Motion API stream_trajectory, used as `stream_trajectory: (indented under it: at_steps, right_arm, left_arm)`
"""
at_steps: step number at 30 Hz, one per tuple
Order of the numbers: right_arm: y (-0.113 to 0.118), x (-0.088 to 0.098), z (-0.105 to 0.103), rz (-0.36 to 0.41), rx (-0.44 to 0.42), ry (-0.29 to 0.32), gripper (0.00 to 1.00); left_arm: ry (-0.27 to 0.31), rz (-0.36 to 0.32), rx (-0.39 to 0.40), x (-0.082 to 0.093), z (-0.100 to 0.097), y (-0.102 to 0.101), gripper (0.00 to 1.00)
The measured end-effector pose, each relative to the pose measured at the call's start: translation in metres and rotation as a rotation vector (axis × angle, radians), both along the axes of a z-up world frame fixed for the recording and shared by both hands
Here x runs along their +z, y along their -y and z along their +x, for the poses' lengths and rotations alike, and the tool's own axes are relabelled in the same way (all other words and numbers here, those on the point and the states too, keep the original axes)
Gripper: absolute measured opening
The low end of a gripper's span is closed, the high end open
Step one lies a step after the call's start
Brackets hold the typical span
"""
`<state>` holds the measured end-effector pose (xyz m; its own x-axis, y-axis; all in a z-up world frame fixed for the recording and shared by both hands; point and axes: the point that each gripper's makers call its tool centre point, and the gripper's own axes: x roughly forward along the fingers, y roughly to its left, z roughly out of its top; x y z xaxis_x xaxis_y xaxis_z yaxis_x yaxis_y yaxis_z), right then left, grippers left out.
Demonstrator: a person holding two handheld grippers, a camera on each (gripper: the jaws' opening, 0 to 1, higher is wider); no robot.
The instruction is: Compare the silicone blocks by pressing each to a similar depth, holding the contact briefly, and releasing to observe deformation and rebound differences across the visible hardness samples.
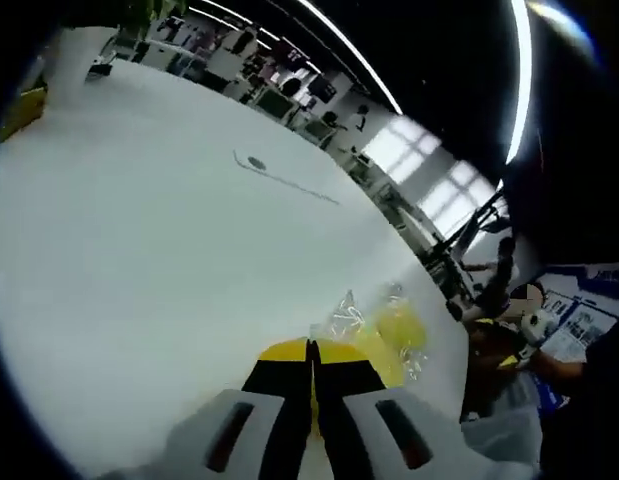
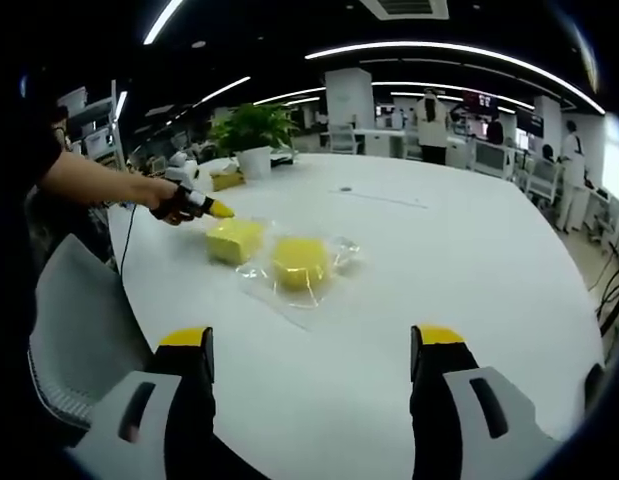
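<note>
The left gripper (image 1: 311, 365) has its yellow-tipped black jaws brought together, tip to tip, with nothing visible between them. In the right gripper view that same gripper (image 2: 214, 209) shows at the left, held in a person's hand (image 2: 172, 200), its yellow tip right at the near edge of the squarish yellow silicone block (image 2: 235, 240) — touching or just short of it, I cannot tell which. So the left gripper is plainly the nearer one, and judging from this, the press on that first block is the step in hand. Just beside the squarish block, on the side away from the left gripper, lies the rounder yellow silicone block (image 2: 299, 262), resting on a sheet of clear crinkled plastic wrap (image 2: 307, 300) spread on the white round tabletop (image 2: 469, 260). The two blocks line up roughly crosswise ahead of the right gripper (image 2: 314, 345), whose jaws stand wide apart and empty, with bare tabletop between it and the samples — well back from both. The left gripper view gives the close look: a yellow block (image 1: 401, 328) in its glinting wrap sits just beyond and slightly right of the closed tips, though the jaws hide the contact itself. The right gripper view supplies what that one lacks — both blocks side by side and the tip's approach seen from the side.
</note>
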<state>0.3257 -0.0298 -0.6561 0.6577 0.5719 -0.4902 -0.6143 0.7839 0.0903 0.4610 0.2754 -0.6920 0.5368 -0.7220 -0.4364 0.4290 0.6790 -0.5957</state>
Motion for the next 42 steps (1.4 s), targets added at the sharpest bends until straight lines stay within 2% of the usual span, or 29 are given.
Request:
stream_trajectory:
  at_steps: [4, 6, 8, 13, 18, 20, 21, 22, 24, 26, 30, 32, 34, 37, 39, 42]
  right_arm:
    - [-0.006, 0.000, -0.001, -0.003, 0.014, -0.002, 0.74]
    - [-0.009, 0.004, -0.002, 0.001, 0.017, -0.001, 0.75]
    - [-0.013, 0.009, -0.004, 0.010, 0.023, 0.002, 0.75]
    - [-0.019, 0.019, -0.008, 0.008, 0.036, 0.021, 0.75]
    - [-0.019, 0.025, -0.013, 0.016, 0.014, 0.032, 0.75]
    - [-0.020, 0.027, -0.015, 0.029, 0.002, 0.031, 0.74]
    - [-0.021, 0.028, -0.015, 0.032, -0.003, 0.030, 0.74]
    - [-0.022, 0.028, -0.017, 0.034, -0.008, 0.026, 0.74]
    - [-0.024, 0.028, -0.020, 0.036, -0.009, 0.024, 0.74]
    - [-0.027, 0.027, -0.023, 0.035, -0.006, 0.019, 0.74]
    - [-0.029, 0.026, -0.025, 0.035, 0.001, 0.013, 0.73]
    - [-0.031, 0.026, -0.027, 0.041, 0.008, 0.011, 0.73]
    - [-0.032, 0.026, -0.028, 0.040, 0.015, 0.011, 0.73]
    - [-0.033, 0.027, -0.028, 0.036, 0.031, 0.011, 0.72]
    - [-0.033, 0.028, -0.027, 0.039, 0.032, 0.012, 0.72]
    - [-0.034, 0.028, -0.024, 0.049, 0.036, 0.009, 0.72]
  left_arm:
    - [0.110, 0.010, -0.048, 0.024, -0.012, 0.010, 0.00]
    - [0.172, -0.012, -0.064, 0.040, -0.017, 0.016, 0.00]
    - [0.200, -0.023, -0.071, 0.050, -0.021, 0.018, 0.00]
    - [0.247, -0.024, -0.078, 0.070, -0.027, 0.017, 0.00]
    - [0.287, -0.012, -0.060, 0.090, -0.027, 0.010, 0.00]
    - [0.279, -0.007, -0.056, 0.098, -0.027, 0.006, 0.00]
    - [0.271, 0.022, -0.051, 0.100, -0.028, 0.003, 0.00]
    - [0.290, 0.104, -0.036, 0.102, -0.026, -0.006, 0.00]
    - [0.328, 0.178, -0.068, 0.111, -0.027, -0.012, 0.00]
    - [0.368, 0.220, -0.098, 0.122, -0.028, -0.016, 0.00]
    - [0.381, 0.205, -0.121, 0.141, -0.031, -0.017, 0.00]
    - [0.358, 0.161, -0.111, 0.152, -0.033, -0.015, 0.00]
    - [0.386, 0.143, -0.127, 0.163, -0.034, -0.011, 0.00]
    - [0.443, 0.167, -0.199, 0.181, -0.039, -0.002, 0.00]
    - [0.455, 0.195, -0.211, 0.191, -0.038, -0.001, 0.00]
    - [0.492, 0.201, -0.239, 0.209, -0.040, 0.003, 0.00]
